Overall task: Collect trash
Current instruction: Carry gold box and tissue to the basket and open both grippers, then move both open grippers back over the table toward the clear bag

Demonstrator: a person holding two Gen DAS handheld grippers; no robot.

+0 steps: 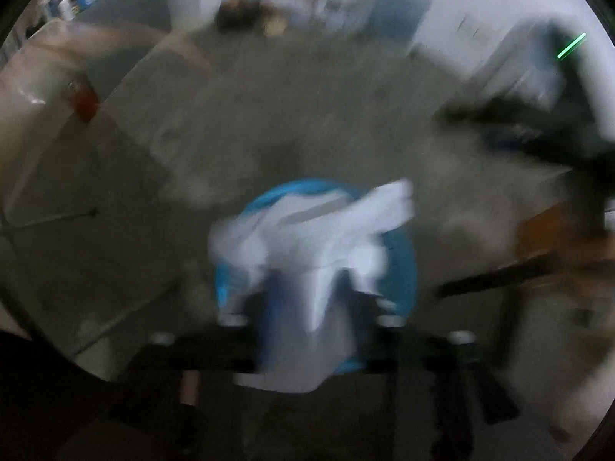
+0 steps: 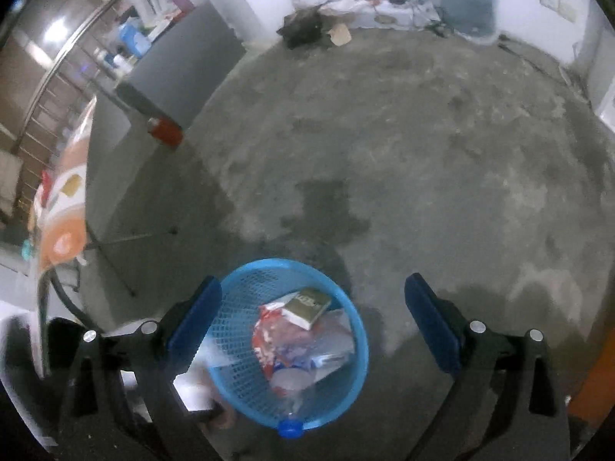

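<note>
A blue mesh basket [image 2: 238,280] stands on the concrete floor just below my right gripper [image 2: 313,319], which is open wide, its blue pads [image 2: 196,315] flanking the basket and touching nothing. Inside lie a small olive box [image 2: 311,303], a red-and-white wrapper [image 2: 269,338] and a clear bottle with a blue cap [image 2: 290,426]. The left wrist view is badly blurred. There, my left gripper [image 1: 313,299] hangs over the same basket [image 1: 399,253]. Its fingers stand apart, with crumpled white paper [image 1: 315,223] loose between and beyond them.
A grey table [image 2: 180,73] stands at the left with a red can [image 2: 165,130] on its corner. An orange-patterned cloth [image 2: 65,223] hangs at the far left. A dark bag [image 2: 303,29] and clutter line the far wall. A blurred dark shape [image 1: 538,130] sits at the right.
</note>
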